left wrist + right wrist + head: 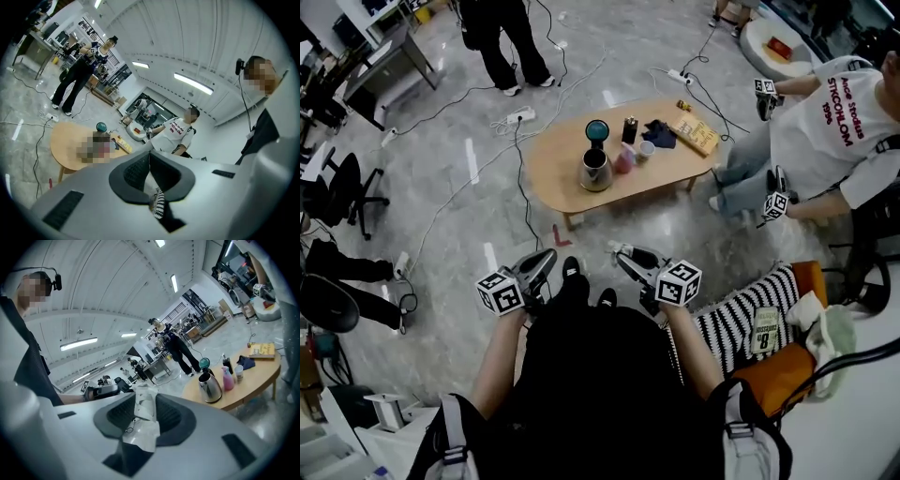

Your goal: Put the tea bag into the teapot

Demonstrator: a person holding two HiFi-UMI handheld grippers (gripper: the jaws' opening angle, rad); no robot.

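A steel teapot (595,171) stands open on the low oval wooden table (553,178), with its teal lid (597,130) standing just behind it. Both grippers are held close to my body, well short of the table. My right gripper (616,249) is shut on a white tea bag (143,406), whose string dangles between the pads. In the right gripper view the teapot (209,386) lies ahead to the right. My left gripper (547,256) has its pads (140,168) pressed together at the tips with nothing between them.
Beside the teapot are a pink bottle (624,159), a cup (646,149), a dark bottle (629,129), a dark cloth (659,134) and a book (697,136). A seated person (825,141) is at the right. Cables cross the floor; a striped cushion (741,319) lies near my right.
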